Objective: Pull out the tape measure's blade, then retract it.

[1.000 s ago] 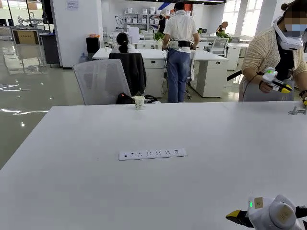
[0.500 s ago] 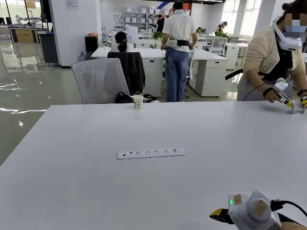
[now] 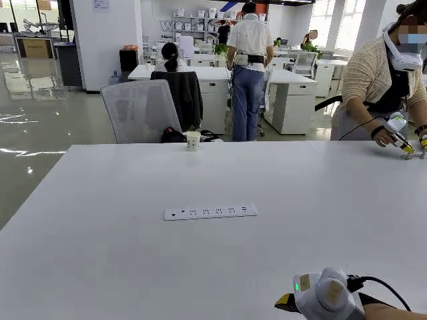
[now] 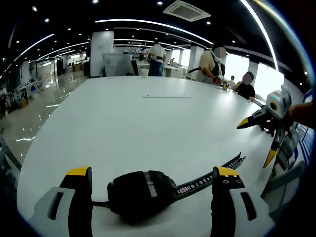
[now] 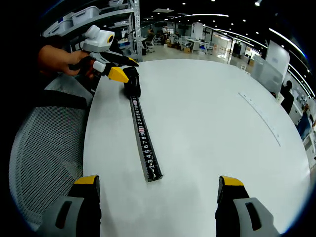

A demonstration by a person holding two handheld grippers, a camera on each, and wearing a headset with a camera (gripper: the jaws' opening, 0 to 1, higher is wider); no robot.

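My left gripper point(image 4: 152, 172) has its jaws spread wide. The tape measure point(image 4: 143, 193), a dark rounded case, sits on the white table point(image 4: 148, 123) between them. I see a gap on either side of the case, so neither jaw seems to press on it. The blade point(image 5: 143, 136) is drawn out and lies flat on the table with its numbers up, running in a straight line from the case toward my right gripper point(image 5: 159, 179). Its hooked end rests just ahead of my right jaws, roughly midway across their opening but not inside it. Those jaws are wide as well, with nothing between them. In the head view my right gripper hangs over the near right part of the table, with its yellow tip pointing left. A white power strip point(image 3: 210, 213) lies in the middle of the table, well apart from both grippers and from the tape measure. A paper cup point(image 3: 193, 141) stands at the far edge, just in front of a grey mesh chair point(image 3: 140, 110). At the far right corner a person point(image 3: 373, 73) wearing a headset leans over the table with a pair of grippers of their own. Behind them is an open office, where one person stands and another sits among white desks.
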